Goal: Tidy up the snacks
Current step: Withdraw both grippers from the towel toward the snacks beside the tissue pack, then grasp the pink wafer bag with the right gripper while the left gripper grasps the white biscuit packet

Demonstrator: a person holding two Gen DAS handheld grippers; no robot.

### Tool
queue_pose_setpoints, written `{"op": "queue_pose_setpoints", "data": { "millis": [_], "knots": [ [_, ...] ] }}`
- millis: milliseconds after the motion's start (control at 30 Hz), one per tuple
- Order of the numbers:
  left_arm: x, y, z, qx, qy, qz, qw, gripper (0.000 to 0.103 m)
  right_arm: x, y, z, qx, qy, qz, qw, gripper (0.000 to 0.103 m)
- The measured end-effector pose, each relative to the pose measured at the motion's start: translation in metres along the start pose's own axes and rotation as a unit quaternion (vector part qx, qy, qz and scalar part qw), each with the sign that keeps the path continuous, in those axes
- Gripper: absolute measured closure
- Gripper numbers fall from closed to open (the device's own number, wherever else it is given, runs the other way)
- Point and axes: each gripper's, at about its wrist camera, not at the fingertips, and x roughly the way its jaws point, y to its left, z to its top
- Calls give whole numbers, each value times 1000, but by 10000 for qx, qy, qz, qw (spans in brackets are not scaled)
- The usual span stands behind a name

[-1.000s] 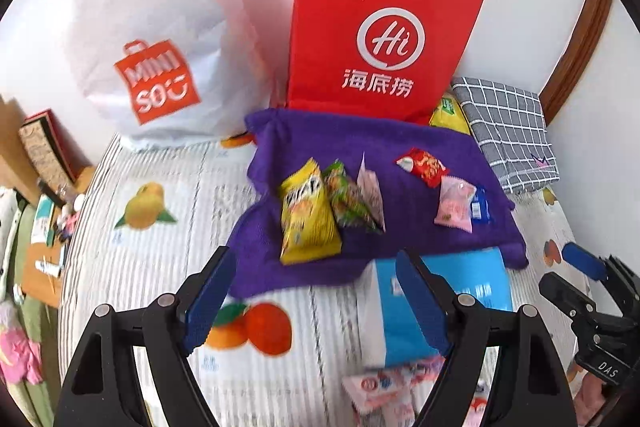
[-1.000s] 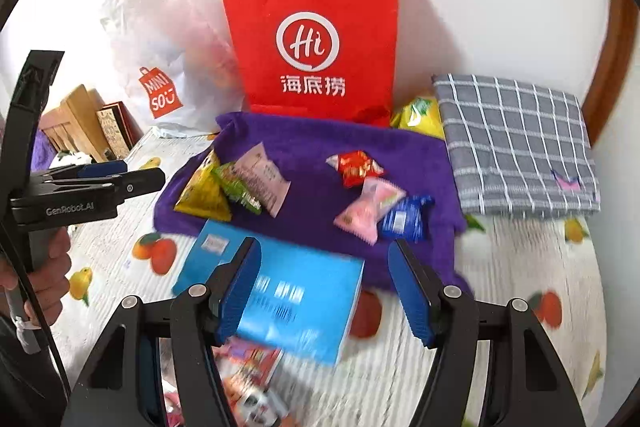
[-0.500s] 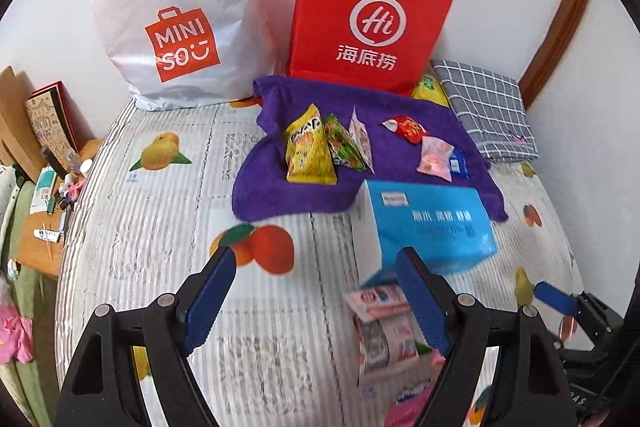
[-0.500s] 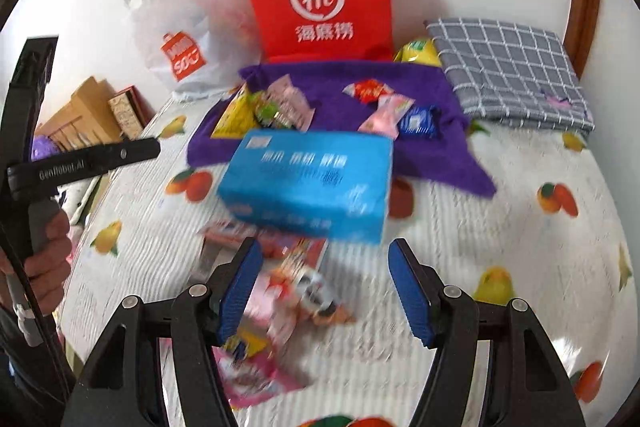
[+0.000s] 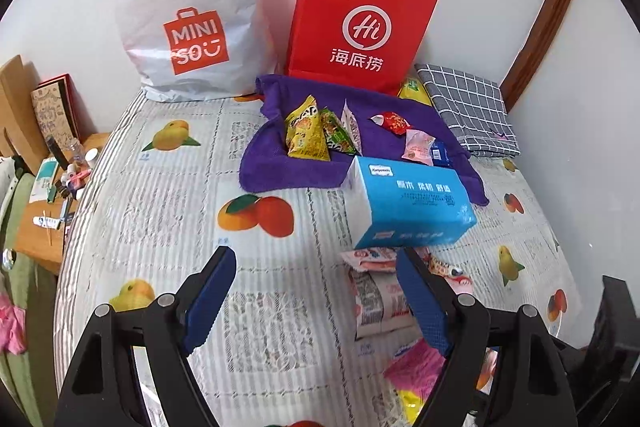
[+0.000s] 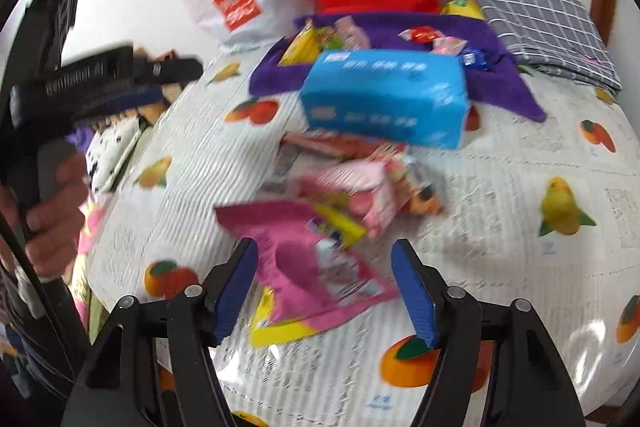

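Observation:
Several snack packets lie sorted on a purple cloth (image 5: 272, 167) at the back: a yellow packet (image 5: 306, 135), a green one (image 5: 338, 137), a red one (image 5: 394, 123) and a pink one (image 5: 418, 147). A loose heap of snacks lies nearer, with a pink packet (image 6: 316, 267) and a white-and-red packet (image 5: 376, 301). A blue tissue pack (image 5: 408, 203) sits between heap and cloth. My left gripper (image 5: 316, 303) is open and empty above the bed. My right gripper (image 6: 324, 291) is open and empty, its fingers on either side of the pink packet. The right wrist view is blurred.
A red paper bag (image 5: 360, 23) and a white MINISO bag (image 5: 188, 15) stand against the back wall. A grey checked cloth (image 5: 468, 107) lies at the back right. A cluttered wooden side table (image 5: 48, 203) is left of the fruit-print bedsheet (image 5: 160, 211).
Both grippers have pulled back from the purple cloth toward the near side of the bed. The loose snack heap has come into view under them. Both stay open.

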Motion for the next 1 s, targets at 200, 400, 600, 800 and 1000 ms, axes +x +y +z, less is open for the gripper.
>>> {"op": "queue_pose_setpoints", "data": {
  "millis": [200, 400, 600, 800, 1000],
  "knots": [
    [-6, 9, -14, -23, -3, 23, 10000, 22, 21, 14, -4, -300, 124, -237, 9992, 32],
    [-6, 20, -20, -172, -29, -14, 9998, 22, 41, 19, -3, -411, 205, -359, 9983, 29],
    [-1, 19, -25, -130, 53, 16, 9999, 22, 46, 23, -6, -573, 150, -419, 9974, 31],
    [11, 15, -28, -147, 164, 30, 9998, 22, 17, 24, -16, -553, -28, -214, 9982, 32],
    [34, -2, -33, -66, 366, 32, 9993, 22, -31, 10, -24, -472, -527, -320, 9970, 32]
  ]
}}
